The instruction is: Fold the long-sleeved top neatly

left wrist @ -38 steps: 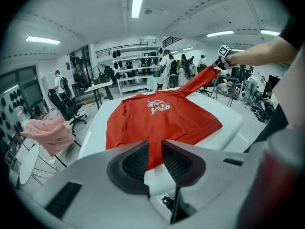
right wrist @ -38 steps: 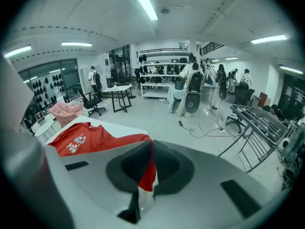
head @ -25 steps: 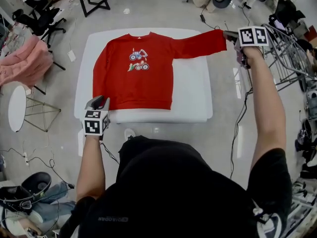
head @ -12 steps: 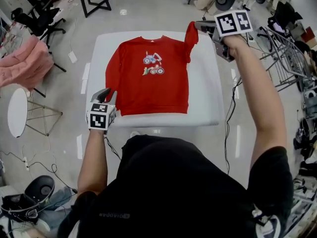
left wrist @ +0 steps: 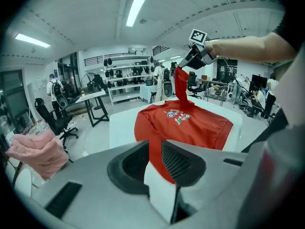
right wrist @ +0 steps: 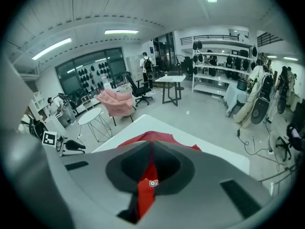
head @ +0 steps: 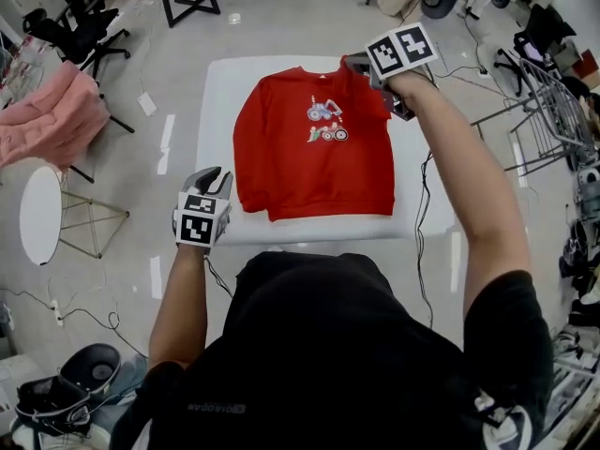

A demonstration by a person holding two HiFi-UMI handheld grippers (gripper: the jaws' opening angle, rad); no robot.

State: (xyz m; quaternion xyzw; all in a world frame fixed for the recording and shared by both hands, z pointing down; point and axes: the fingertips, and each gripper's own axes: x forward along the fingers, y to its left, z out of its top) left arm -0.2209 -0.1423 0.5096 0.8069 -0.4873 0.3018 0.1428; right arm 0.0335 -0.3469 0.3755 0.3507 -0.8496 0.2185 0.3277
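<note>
The sleeve [left wrist: 181, 85] is pinched in the right gripper [head: 354, 62] above the red top [head: 314, 172], likely for folding across; the left gripper [head: 214, 178] is held empty, jaws apart, beside its hem.

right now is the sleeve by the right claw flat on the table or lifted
Lifted. The right claw is shut on the sleeve, which hangs from it in the air above the top.
</note>
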